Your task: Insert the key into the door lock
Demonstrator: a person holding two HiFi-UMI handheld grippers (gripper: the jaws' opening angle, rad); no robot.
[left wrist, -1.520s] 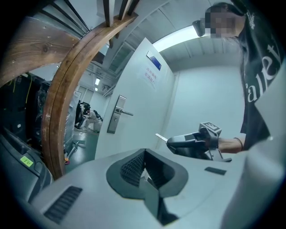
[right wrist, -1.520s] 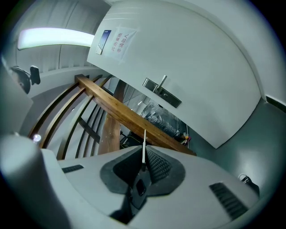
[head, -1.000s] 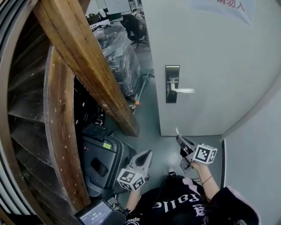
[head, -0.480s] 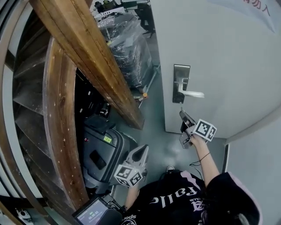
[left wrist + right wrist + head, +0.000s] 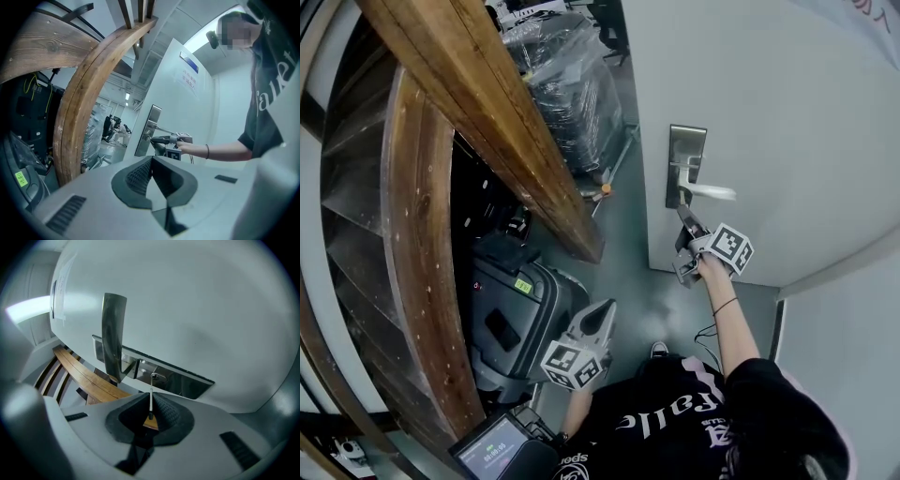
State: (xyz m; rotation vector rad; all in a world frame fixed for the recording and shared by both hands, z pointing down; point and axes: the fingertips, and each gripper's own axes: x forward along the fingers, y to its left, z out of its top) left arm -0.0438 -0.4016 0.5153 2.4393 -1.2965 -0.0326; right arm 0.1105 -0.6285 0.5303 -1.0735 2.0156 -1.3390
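Observation:
A grey door (image 5: 787, 112) carries a steel lock plate (image 5: 685, 167) with a lever handle (image 5: 710, 191). My right gripper (image 5: 683, 212) is raised to the plate's lower end, just under the handle, and is shut on a thin key (image 5: 151, 401). In the right gripper view the key's tip touches or nearly touches the keyhole cylinder (image 5: 154, 377), below the handle (image 5: 114, 341). My left gripper (image 5: 607, 315) hangs low by the person's body, shut and holding nothing (image 5: 151, 161). From the left gripper view the right gripper (image 5: 161, 139) shows at the lock plate (image 5: 149, 126).
A heavy wooden stair beam (image 5: 478, 112) slants across the left, close to the door's edge. Below it stands a black machine (image 5: 511, 323). A plastic-wrapped pallet (image 5: 567, 94) sits beyond the open door edge. A grey wall (image 5: 853, 337) flanks the right.
My right gripper rose with the key from near the floor up to the lock plate. The head view shifted closer to the door. My left gripper stayed low.

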